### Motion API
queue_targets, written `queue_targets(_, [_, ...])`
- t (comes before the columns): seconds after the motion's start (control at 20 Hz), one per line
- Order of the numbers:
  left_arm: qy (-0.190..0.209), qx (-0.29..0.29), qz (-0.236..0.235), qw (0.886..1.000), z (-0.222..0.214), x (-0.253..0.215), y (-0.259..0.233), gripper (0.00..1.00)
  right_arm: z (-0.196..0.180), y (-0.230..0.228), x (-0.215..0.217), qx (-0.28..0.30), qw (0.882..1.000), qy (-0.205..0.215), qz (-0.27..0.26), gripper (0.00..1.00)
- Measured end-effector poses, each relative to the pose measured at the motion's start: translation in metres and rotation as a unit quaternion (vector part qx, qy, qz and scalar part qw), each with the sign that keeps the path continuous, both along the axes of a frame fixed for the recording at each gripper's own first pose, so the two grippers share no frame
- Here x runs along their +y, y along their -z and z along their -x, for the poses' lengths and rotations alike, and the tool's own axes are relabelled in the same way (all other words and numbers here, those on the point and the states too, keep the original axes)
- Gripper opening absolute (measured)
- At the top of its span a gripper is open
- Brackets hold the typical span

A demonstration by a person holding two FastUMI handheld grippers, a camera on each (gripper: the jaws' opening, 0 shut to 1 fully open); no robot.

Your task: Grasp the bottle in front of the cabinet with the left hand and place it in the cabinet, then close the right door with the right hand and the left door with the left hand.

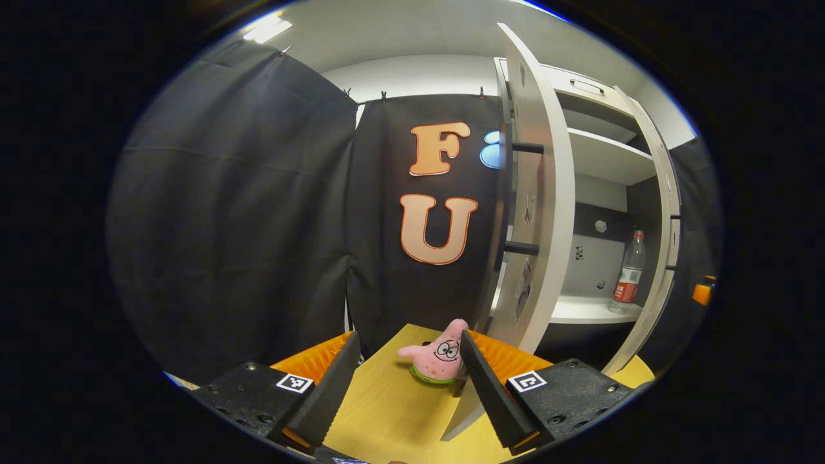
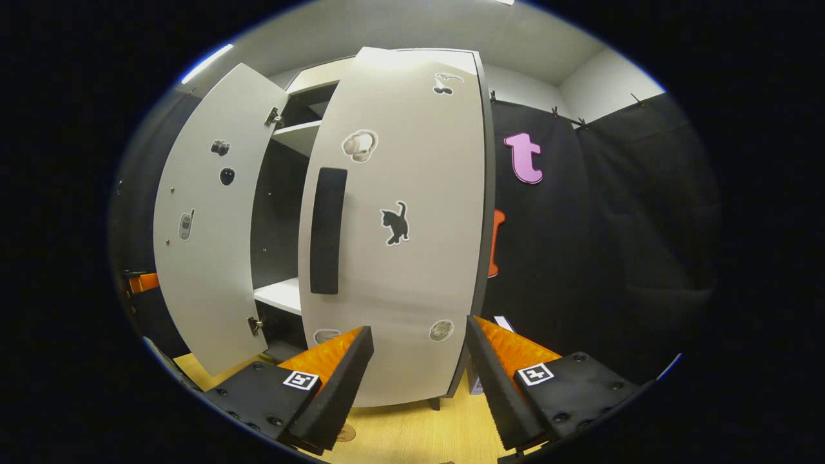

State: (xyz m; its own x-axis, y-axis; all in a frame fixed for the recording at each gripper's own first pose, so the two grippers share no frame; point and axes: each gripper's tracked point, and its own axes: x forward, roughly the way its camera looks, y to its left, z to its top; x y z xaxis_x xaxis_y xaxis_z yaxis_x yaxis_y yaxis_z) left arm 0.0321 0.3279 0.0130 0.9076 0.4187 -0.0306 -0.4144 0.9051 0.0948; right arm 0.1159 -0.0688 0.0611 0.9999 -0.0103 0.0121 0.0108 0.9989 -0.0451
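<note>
The clear plastic bottle with a red label [image 1: 629, 270] stands upright on the white cabinet's lower shelf [image 1: 583, 310], both doors ajar, while the left gripper [image 1: 406, 380] and right gripper [image 2: 419, 380] gape wide, empty.

A staged recording booth: black cloth walls [image 1: 245, 212] clipped up around a sticker-covered white two-door cabinet [image 2: 399, 225] on a pale wooden tabletop [image 1: 387, 406].

Left tool [image 1: 408, 361] fingers spread (nothing between); right tool [image 2: 419, 354] likewise
</note>
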Motion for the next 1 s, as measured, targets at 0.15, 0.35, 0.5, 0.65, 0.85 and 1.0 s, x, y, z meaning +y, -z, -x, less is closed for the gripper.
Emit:
queue_targets(0.15, [0.005,0.003,-0.002,1.0,-0.012,0.003,0.001,0.93,0.012,-0.006,-0.009,0.002,1.0,0.002,-0.009,0.96])
queue_targets(0.35, [0.014,0.01,-0.004,1.0,-0.022,-0.004,0.005,0.95,0.027,-0.015,-0.026,-0.003,1.0,0.013,-0.006,0.96])
queue_targets(0.5, [0.008,0.008,0.004,1.0,-0.022,-0.005,0.007,0.92,0.033,-0.022,-0.038,-0.012,1.0,0.026,-0.01,0.96])
queue_targets(0.65, [0.025,0.013,0.011,1.0,-0.025,-0.015,0.01,0.94,0.034,-0.025,-0.041,-0.016,0.999,0.026,-0.019,0.96])
queue_targets(0.85, [0.05,0.017,0.007,0.999,-0.029,-0.038,0.013,0.94,0.035,-0.032,-0.047,-0.023,0.999,0.029,-0.012,0.96])
queue_targets(1.0, [0.072,0.021,0.019,0.997,-0.038,-0.057,0.019,0.91,0.039,-0.039,-0.054,-0.032,0.999,0.036,-0.01,0.96])
